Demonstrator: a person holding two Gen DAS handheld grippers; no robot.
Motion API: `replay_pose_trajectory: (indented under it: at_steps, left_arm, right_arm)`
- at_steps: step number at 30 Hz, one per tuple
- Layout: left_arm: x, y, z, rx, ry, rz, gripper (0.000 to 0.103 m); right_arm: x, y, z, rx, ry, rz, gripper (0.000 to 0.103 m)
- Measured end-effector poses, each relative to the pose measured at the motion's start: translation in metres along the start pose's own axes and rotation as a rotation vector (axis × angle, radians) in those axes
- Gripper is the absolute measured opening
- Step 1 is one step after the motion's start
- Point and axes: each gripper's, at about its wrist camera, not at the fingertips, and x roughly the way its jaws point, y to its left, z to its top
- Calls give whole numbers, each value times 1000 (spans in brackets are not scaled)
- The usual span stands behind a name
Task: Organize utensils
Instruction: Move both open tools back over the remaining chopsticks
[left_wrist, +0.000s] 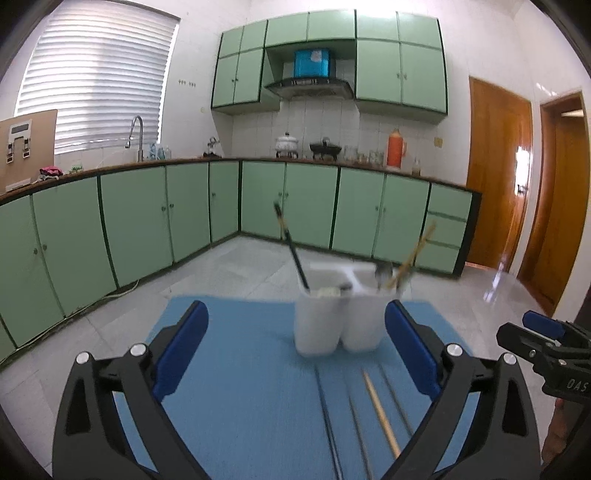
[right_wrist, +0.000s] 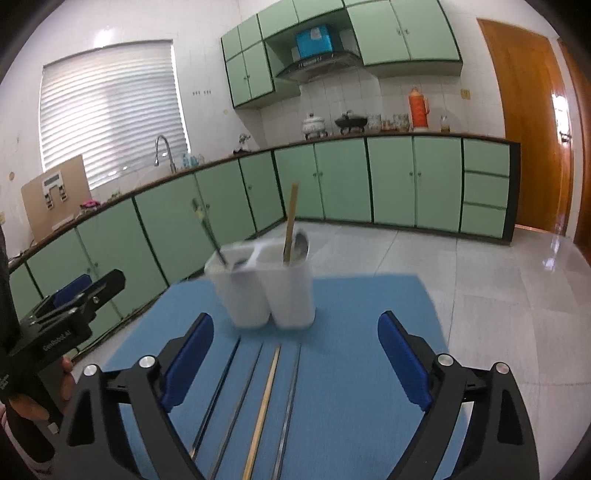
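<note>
four loose chopsticks (right_wrist: 264, 402) lay near, between both spread, empty grippers, left gripper (left_wrist: 295, 350) and right gripper (right_wrist: 295, 354); white holder (right_wrist: 266, 291) stood beyond.

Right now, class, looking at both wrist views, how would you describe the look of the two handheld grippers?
Both the left gripper and right gripper have black angular frames with silver round bolts and blue pads lining the fingers. White lettering marks each black body where it shows in the other gripper's view.

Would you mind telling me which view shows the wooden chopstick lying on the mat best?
Right wrist: the chopstick runs nearly full length, mid-frame. Left wrist shows it too, shorter and partly cut off by a finger.
</note>
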Motion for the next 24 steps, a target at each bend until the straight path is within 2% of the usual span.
replay_pose_trajectory:
  at_steps: [11, 16, 24]
  left_arm:
    - [-18, 4, -77, 15, 187, 17, 94]
    - [-25, 2, -106, 30, 258, 19, 94]
    - [-31, 3, -126, 9, 341, 28, 94]
  right_arm:
    - [-10, 10, -78, -11, 157, -30, 88]
    - [-15, 5, -105, 9, 226, -45, 74]
    - [-19, 9, -129, 13, 303, -38, 50]
